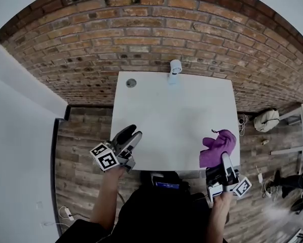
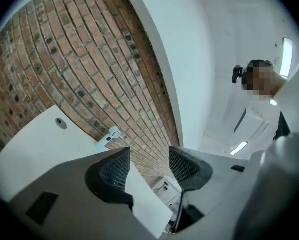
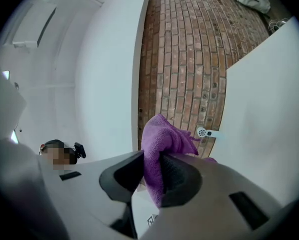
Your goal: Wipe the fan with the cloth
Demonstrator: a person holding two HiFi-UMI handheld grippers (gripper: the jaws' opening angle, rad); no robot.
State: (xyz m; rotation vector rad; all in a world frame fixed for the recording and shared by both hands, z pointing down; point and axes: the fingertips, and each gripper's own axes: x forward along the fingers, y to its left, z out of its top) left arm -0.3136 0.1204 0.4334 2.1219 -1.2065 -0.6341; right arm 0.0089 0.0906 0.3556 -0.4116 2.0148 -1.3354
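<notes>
Brick wall [image 1: 156, 29] in rough red-brown courses is seen behind a smooth white table [image 1: 156, 120], which stands on plank flooring [image 1: 85, 151]; a round cable hole [image 1: 131, 83] is set near the far left corner of the top. Task progress: wiping is judged not yet begun. The fan [image 1: 175, 67], a small white unit with a round head, is placed at the far edge of the table, close to the wall, and is touched by nothing. The cloth [image 1: 218, 145], purple, soft and nappy, is bunched in loose folds at the near right edge, well apart from the fan. It is pinched between the jaws of the right gripper [image 3: 154, 159], whose dark ribbed pads are closed on a fold, with the rest of the fabric standing up beyond them. The left gripper [image 2: 148, 156] is held at the near left edge; its jaws are spread, and only the table corner and wall are seen through the gap, so nothing is grasped. Left to be done, as judged: the cloth is to be carried across the table to the fan and passed over its surfaces; the left gripper may be needed to steady the light fan
</notes>
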